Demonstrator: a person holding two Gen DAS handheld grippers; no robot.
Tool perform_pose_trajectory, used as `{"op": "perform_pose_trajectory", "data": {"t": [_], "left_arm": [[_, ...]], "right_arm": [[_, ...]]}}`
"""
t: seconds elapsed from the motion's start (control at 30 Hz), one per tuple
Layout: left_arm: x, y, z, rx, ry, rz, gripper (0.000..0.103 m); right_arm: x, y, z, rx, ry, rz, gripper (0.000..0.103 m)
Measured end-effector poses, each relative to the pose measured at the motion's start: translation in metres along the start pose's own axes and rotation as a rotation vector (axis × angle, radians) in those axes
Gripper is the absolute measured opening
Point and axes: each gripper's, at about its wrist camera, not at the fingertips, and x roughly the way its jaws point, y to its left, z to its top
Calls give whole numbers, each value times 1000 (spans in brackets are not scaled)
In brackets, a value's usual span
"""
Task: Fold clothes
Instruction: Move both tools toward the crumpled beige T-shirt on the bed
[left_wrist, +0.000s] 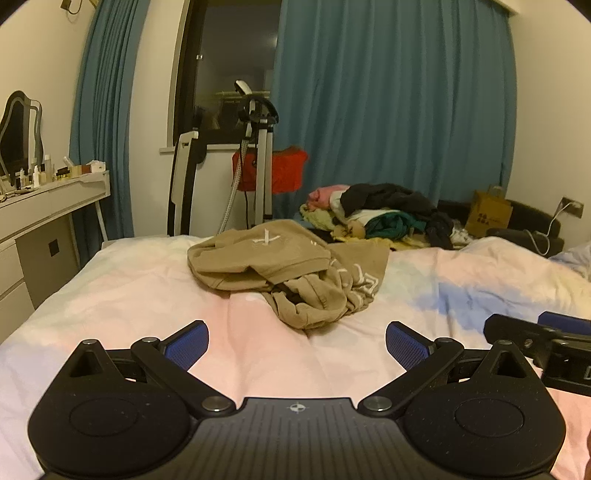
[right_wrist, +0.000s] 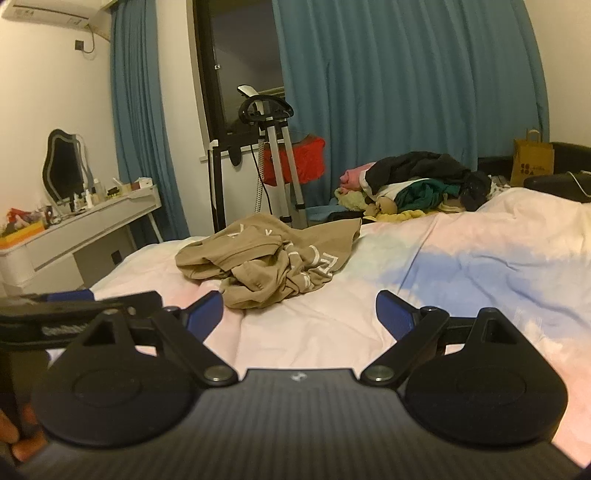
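tan garment (left_wrist: 284, 269) lies crumpled mid-bed, toward the far edge of the bed (left_wrist: 129, 295); your left hand-held gripper (left_wrist: 297, 345) and right hand-held gripper (right_wrist: 299, 314) hover near it, jaws spread wide, empty; looks like the reach-and-spread step; next you'd need a hem or corner to pinch.

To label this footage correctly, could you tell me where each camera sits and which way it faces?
Left wrist: on the left gripper, open, low over the bed, facing the crumpled tan garment; the right gripper's tip shows at right.
Right wrist: on the right gripper, open, facing the same garment; the left gripper and fingers show at left.
Shared: garment, clothes pile, blue curtains.
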Motion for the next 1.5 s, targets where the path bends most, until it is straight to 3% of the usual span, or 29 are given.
{"op": "perform_pose_trajectory", "data": {"t": [0.2,0.43,0.53,0.73,0.97,1.23,1.5], "left_arm": [[0,0,3,36,106,27,103],[7,-11,-5,44,109,36,103],[-4,-16,4,74,106,32,103],[-49,-24,63,169,110,35,103],[-91,-17,148,206,261,142,103],[-128,-1,171,189,276,225,103],[-152,24,177,54,255,196,103]], "right_arm": [[0,2,-3,17,10,10,91],[0,-14,1,82,14,25,91],[-6,-12,7,76,48,-11,91],[-56,1,40,75,-9,-55,91],[-94,18,83,132,-36,-76,91],[-122,37,111,179,-10,-38,91],[-145,54,142,177,36,-35,91]]}}
